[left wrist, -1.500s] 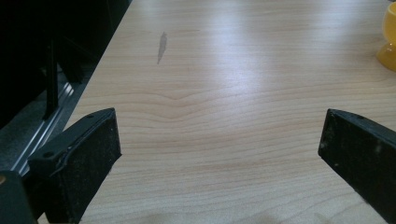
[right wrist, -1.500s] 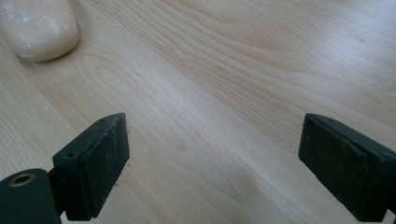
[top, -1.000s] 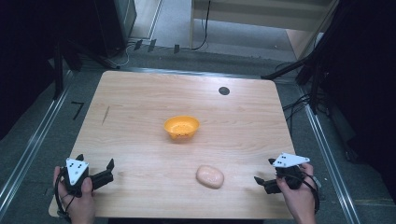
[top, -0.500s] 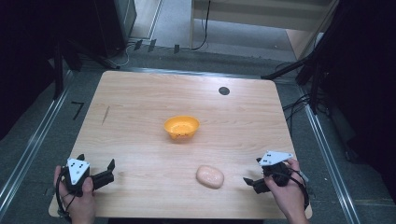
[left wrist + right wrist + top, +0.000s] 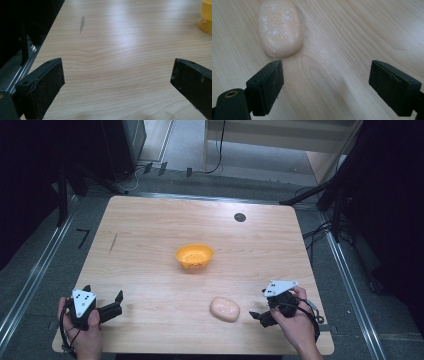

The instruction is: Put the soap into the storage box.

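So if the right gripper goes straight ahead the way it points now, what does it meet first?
Probably the bar of soap. It lies just ahead of the open right gripper, though left of its centre, so only the left finger may touch it.

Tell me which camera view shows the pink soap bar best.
The right gripper view: the soap bar is close and large, its white-speckled top plain, just beyond the right gripper. The high view shows it small, lying on the table near the front edge.

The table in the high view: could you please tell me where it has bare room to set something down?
The table is bare along its far edge up to the black disc, and down its left side between the orange bowl and the left hand-held gripper. It is tightest between the pink soap and the right hand-held gripper.
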